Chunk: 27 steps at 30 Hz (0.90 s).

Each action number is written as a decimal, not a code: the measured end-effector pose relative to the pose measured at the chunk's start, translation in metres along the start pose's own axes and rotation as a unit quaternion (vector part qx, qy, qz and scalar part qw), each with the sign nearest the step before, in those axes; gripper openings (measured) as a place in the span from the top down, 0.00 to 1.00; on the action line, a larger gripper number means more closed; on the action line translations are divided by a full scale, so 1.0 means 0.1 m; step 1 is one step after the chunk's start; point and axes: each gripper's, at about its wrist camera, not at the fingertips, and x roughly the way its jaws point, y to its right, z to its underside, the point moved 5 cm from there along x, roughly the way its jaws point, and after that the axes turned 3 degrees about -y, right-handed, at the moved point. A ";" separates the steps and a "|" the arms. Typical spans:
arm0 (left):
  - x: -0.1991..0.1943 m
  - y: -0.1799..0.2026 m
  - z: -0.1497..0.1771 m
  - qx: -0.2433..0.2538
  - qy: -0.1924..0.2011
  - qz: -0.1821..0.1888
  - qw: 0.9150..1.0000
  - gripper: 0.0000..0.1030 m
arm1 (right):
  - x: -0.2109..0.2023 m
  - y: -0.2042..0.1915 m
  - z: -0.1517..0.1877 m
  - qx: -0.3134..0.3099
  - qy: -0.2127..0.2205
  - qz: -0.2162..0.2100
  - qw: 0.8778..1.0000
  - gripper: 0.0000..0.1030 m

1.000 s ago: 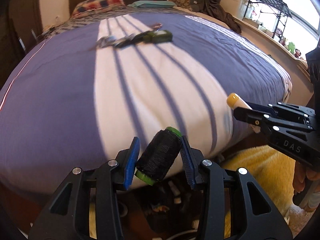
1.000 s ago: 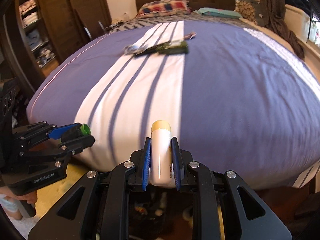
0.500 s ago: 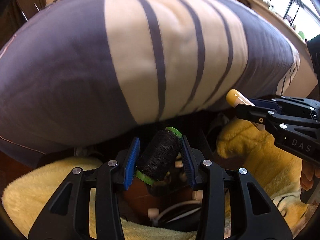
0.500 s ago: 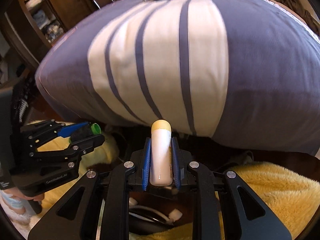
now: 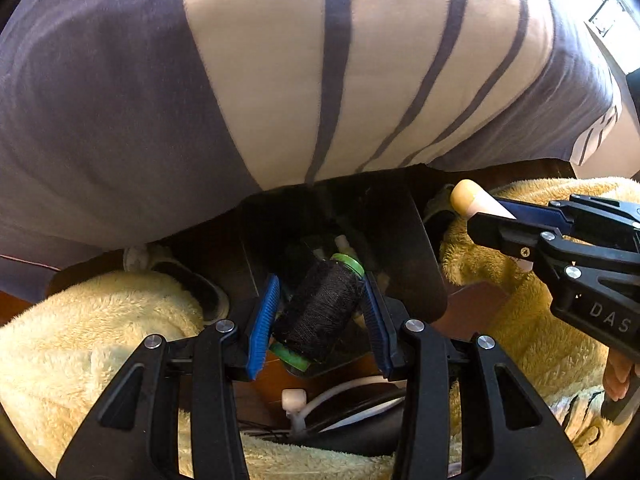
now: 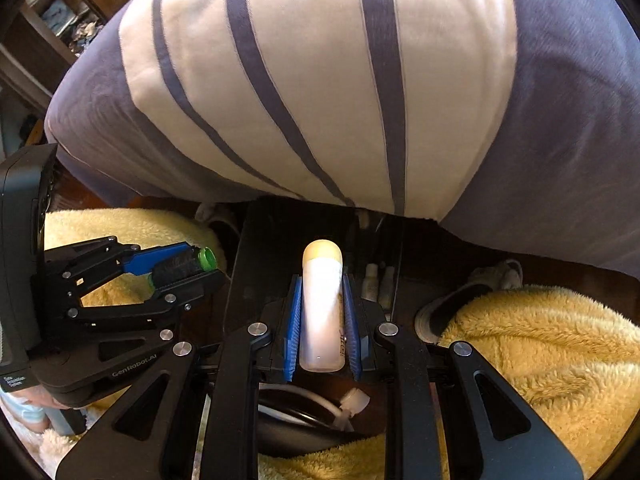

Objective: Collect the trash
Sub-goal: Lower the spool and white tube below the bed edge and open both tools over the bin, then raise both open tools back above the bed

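My left gripper (image 5: 320, 312): blue pads clamped on a spool of black thread (image 5: 320, 308) with green ends, lying tilted between the jaws — it also shows from the side in the right view (image 6: 180, 268).
My right gripper (image 6: 322, 316): narrow, pads pressed on a white tube (image 6: 322, 312) with a yellowish cap, cap pointing away from me; in the left view only its cap end (image 5: 476, 200) sticks out past the jaws.
Where the held things are: both are off the bed, in my grippers, over the dark bin (image 5: 404, 236) at the foot of the bed.
The bin: black, open at the top; its inside is dark, and I can make out only a few small pale bottles or tubes (image 6: 378, 280) — what else lies in it I cannot tell.
Below my jaws: a white cable with a pale plug (image 5: 294, 398) and a dark curved shape, half covered by the gripper frames.
Around: a fluffy yellow rug (image 6: 540, 344) on both sides of the bin, with a slipper (image 6: 460, 300) on its edge at the right and another (image 5: 188, 284) at the left, both partly cut off.
Beyond: the bed's purple cover (image 5: 100, 100) with its white striped panel fills the top of both views, bulged by the lens.
My hands: only fingertips (image 5: 618, 376) at the frame edge.
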 end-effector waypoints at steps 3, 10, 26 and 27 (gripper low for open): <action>-0.02 -0.07 0.02 -0.006 0.000 0.008 1.000 0.61 | 0.00 0.01 -0.04 0.008 0.003 -0.010 1.000 0.79; -0.14 -0.08 -0.01 -0.007 0.016 -0.001 1.000 0.38 | -0.10 0.08 -0.09 0.028 0.020 -0.007 0.999 0.55; -1.12 -0.25 -0.34 -0.002 0.132 -0.033 0.991 0.08 | -1.05 0.31 -0.41 0.036 0.145 0.053 0.987 0.06; -1.19 -0.27 -0.37 -0.003 0.139 -0.032 0.990 0.08 | -1.11 0.33 -0.46 0.036 0.151 0.057 0.986 0.06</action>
